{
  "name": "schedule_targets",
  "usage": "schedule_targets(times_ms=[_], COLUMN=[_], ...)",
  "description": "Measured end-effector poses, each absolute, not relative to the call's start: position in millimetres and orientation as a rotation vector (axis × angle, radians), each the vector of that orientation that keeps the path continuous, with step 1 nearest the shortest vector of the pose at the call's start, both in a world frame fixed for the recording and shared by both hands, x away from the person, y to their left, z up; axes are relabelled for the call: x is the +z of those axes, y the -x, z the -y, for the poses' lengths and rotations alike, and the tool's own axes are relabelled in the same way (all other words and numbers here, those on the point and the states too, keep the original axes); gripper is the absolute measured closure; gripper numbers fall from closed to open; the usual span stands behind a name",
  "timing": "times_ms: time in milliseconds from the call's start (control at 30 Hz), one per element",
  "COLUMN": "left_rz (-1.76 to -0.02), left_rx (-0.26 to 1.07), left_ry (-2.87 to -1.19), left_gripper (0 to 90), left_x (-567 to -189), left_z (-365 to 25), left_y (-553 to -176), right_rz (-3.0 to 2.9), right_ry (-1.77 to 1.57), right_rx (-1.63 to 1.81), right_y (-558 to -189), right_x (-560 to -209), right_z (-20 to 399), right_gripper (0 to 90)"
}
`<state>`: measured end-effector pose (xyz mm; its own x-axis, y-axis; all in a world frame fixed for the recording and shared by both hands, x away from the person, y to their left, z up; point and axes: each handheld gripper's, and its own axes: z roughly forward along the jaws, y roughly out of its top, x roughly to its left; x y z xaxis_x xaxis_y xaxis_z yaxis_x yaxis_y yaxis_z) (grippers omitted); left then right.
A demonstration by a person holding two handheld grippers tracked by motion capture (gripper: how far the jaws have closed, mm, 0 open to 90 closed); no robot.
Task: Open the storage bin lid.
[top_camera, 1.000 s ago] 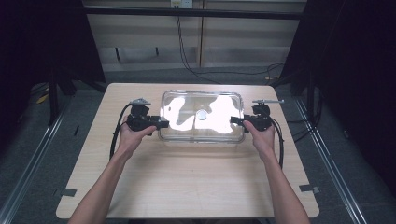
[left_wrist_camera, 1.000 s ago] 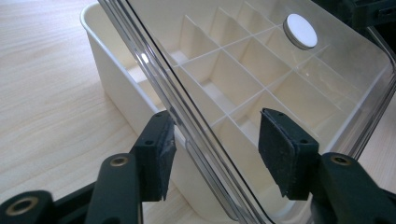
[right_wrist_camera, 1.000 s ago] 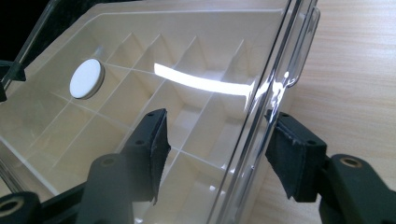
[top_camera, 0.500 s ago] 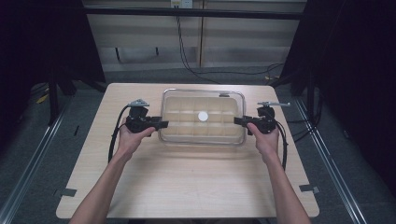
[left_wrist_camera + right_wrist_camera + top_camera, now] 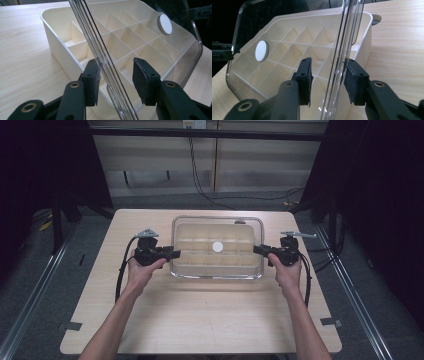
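A cream divider box point(image 5: 217, 251) sits toward the far edge of the table point(image 5: 200, 320), midway between its side edges, under a clear lid point(image 5: 140, 37) bearing a white disc point(image 5: 217, 246). The left tongs point(image 5: 115, 75) and right tongs point(image 5: 328, 75) each straddle one short edge of the lid, jaws parted, with visible gaps at the pads. Judged step: gripping the lid at both ends. Done well, both close squarely on the rim together, keeping the lid level.
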<state>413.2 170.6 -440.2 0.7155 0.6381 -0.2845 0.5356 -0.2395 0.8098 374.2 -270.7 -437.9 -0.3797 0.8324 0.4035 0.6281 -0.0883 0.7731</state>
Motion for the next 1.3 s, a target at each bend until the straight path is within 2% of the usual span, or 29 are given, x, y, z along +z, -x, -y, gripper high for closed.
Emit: schedule_targets(times_ms=[333,733,900,1300], left_rz=[-0.886,-0.854,-0.854,-0.852], left_rx=[0.121,0.147,0.180,0.138], left_ry=[-1.906,-1.897,-1.907,-1.871], left_gripper=[61.4,70.3,72.0,74.0], left_x=[-440,-432,-429,-427], left_z=[-175,-179,-179,-184], left_y=[-409,-401,-395,-392], right_rz=[-1.968,-1.950,-1.950,-1.927], right_ry=[-1.578,-1.554,-1.527,-1.513], right_rx=[1.484,1.541,1.537,1.587], right_y=[-371,-358,-353,-349], right_x=[-438,-429,-427,-422], right_z=[272,277,275,276], right_gripper=[62.8,70.8,70.8,71.5])
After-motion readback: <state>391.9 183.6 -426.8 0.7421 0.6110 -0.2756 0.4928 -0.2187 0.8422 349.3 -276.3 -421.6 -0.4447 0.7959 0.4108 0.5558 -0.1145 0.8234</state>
